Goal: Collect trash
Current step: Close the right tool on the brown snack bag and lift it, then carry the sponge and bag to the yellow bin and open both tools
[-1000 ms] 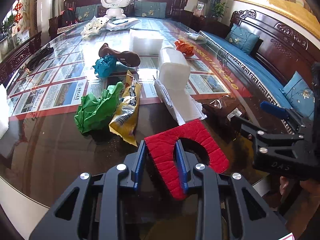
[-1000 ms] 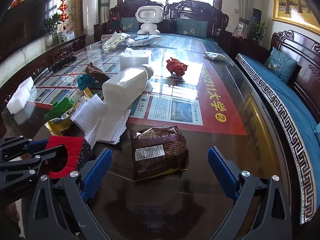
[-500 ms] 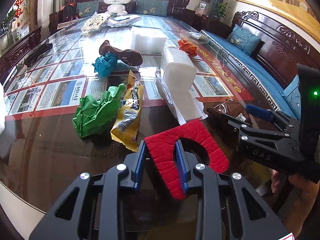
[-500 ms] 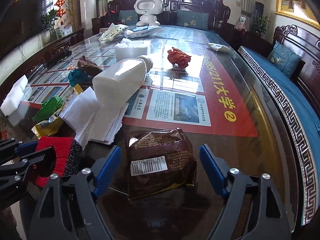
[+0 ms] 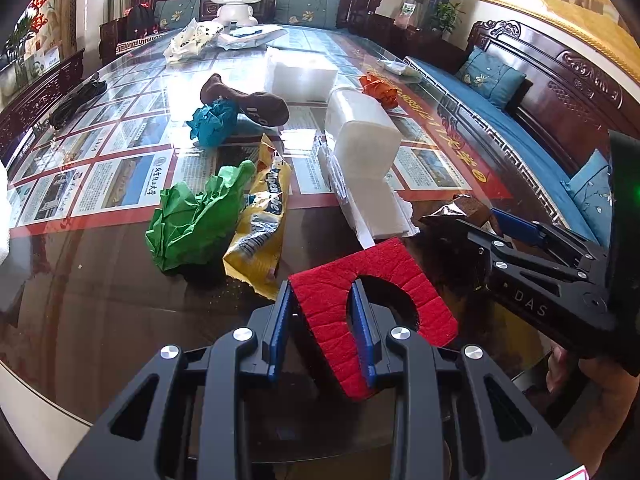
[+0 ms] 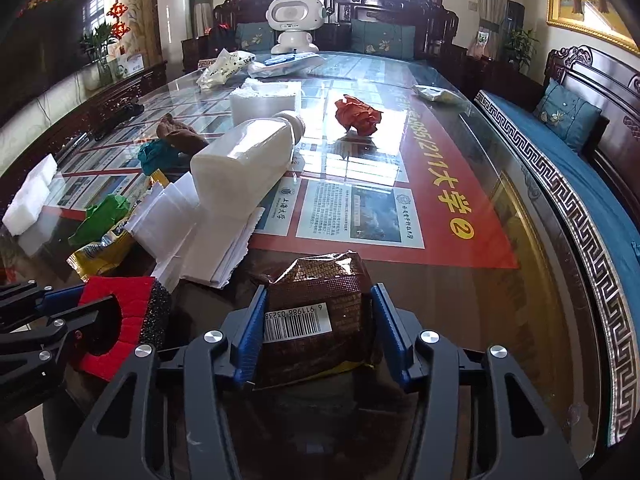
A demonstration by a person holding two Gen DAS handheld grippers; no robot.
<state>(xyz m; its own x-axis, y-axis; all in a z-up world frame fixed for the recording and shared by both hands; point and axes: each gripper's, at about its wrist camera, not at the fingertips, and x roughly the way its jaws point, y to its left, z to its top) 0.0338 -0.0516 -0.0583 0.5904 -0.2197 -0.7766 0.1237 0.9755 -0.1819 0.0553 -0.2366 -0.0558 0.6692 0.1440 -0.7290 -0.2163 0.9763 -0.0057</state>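
My left gripper (image 5: 320,320) is shut on one arm of a red U-shaped sponge pad (image 5: 376,280), which also shows in the right wrist view (image 6: 120,316). My right gripper (image 6: 320,332) is closed on a brown snack wrapper with a barcode (image 6: 316,312), its blue pads (image 6: 250,336) pressing both sides; the wrapper also shows in the left wrist view (image 5: 460,210). On the glass table (image 6: 460,320) lie a green paper ball (image 5: 196,216), a yellow snack bag (image 5: 264,224), a white bottle (image 6: 244,160) on white paper sheets (image 6: 200,240), a teal paper ball (image 5: 212,120) and an orange paper ball (image 6: 358,114).
A brown sock (image 5: 248,100), a white tissue pack (image 6: 266,98), plastic bags (image 6: 228,66) and a white robot toy (image 6: 294,20) sit farther back. A blue-cushioned wooden bench (image 6: 580,160) runs along the right edge. White foam (image 6: 30,196) lies at the left.
My right gripper moved forward over the brown wrapper and closed its jaws on it. My left gripper kept holding the red pad, almost still.
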